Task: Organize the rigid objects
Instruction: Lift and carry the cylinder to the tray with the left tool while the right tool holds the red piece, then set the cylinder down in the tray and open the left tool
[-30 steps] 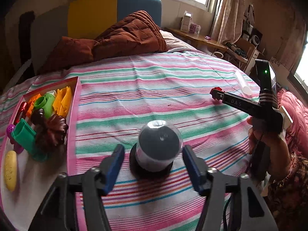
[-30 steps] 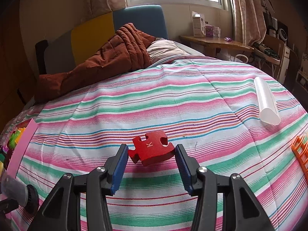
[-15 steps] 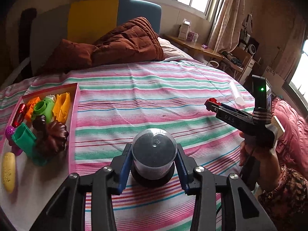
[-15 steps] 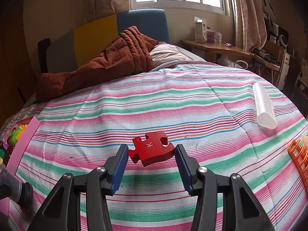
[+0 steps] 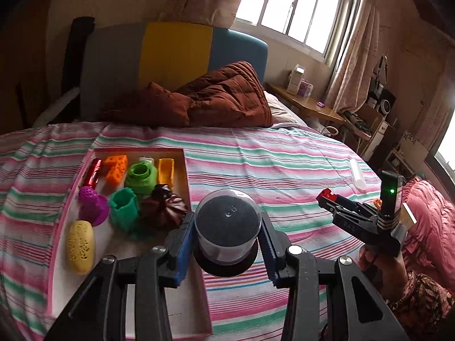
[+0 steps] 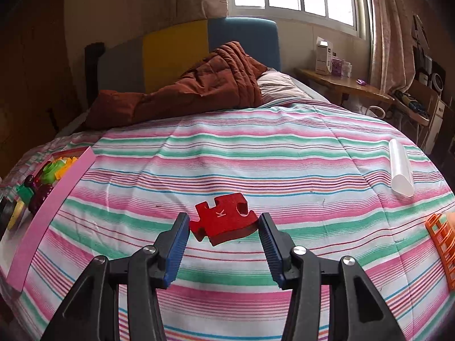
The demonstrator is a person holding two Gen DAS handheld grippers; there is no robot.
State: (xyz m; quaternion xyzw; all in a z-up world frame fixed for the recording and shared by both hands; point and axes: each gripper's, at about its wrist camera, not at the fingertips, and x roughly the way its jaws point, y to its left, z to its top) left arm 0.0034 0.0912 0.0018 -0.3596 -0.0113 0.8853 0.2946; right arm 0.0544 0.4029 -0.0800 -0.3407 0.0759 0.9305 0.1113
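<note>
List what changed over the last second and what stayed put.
The left gripper closed on the domed jar, lifted it and carried it toward the pink tray. The right gripper kept hold of the red puzzle piece. The toys in the tray lay unchanged.

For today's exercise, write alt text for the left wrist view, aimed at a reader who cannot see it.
The left gripper is clamped on a clear domed container with a black base, held over the near right edge of a pink tray of colourful toys on a striped bed. At right, a hand holds the right gripper.
</note>
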